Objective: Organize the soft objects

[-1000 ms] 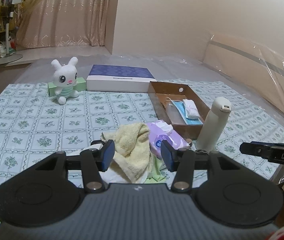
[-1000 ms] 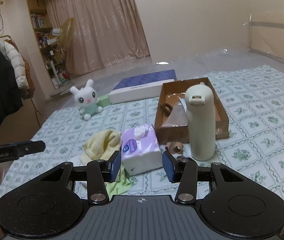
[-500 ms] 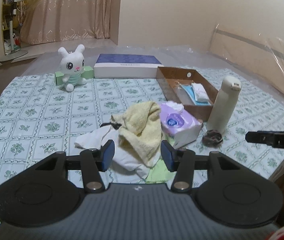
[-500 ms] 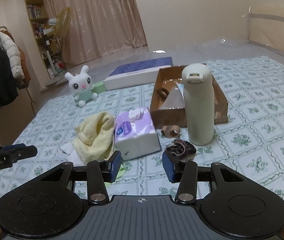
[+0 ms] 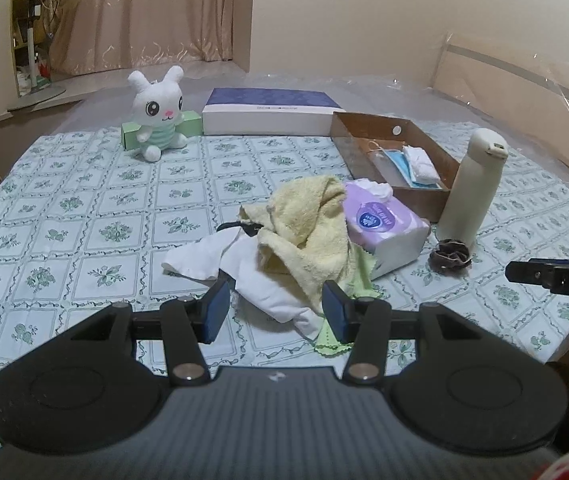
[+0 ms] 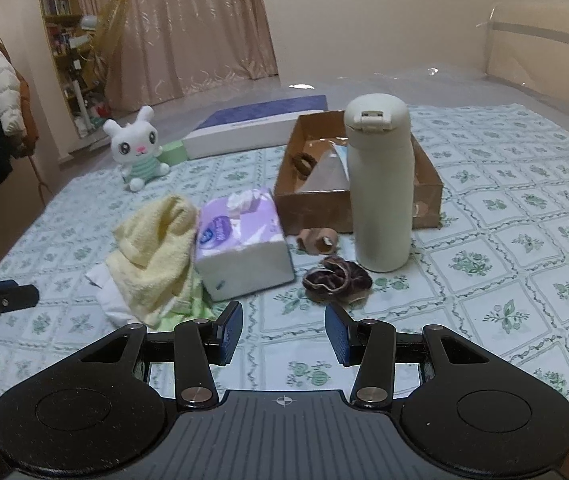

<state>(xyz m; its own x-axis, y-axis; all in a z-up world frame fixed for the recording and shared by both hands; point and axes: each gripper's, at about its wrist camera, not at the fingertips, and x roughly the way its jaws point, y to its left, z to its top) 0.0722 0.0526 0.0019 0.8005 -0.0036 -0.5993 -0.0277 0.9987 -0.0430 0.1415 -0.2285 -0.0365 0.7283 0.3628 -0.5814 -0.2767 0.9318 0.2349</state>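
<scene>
A yellow towel [image 5: 308,228] lies crumpled over a white cloth [image 5: 244,276] and a light green cloth [image 5: 362,270], next to a purple tissue pack [image 5: 384,224]. My left gripper [image 5: 275,312] hangs open just in front of this pile, nothing between its fingers. In the right wrist view the towel [image 6: 152,252] and tissue pack [image 6: 240,244] sit left of centre, with a dark scrunchie [image 6: 336,280] and a tan hair tie [image 6: 318,240] beside them. My right gripper [image 6: 283,334] is open and empty, short of the scrunchie. A white bunny plush [image 5: 156,112] sits far back.
A brown cardboard tray [image 5: 428,196] holds face masks [image 5: 402,164]. A cream bottle [image 6: 380,188] stands upright by its near corner. A blue-and-white flat box [image 5: 268,116] and a small green box [image 5: 188,124] lie at the back. The bed's right edge is close.
Both grippers have sunk and tilted up slightly, so the towel pile and tissue pack now sit further from the fingers in view. Jaws unchanged; nothing on the bed moved.
</scene>
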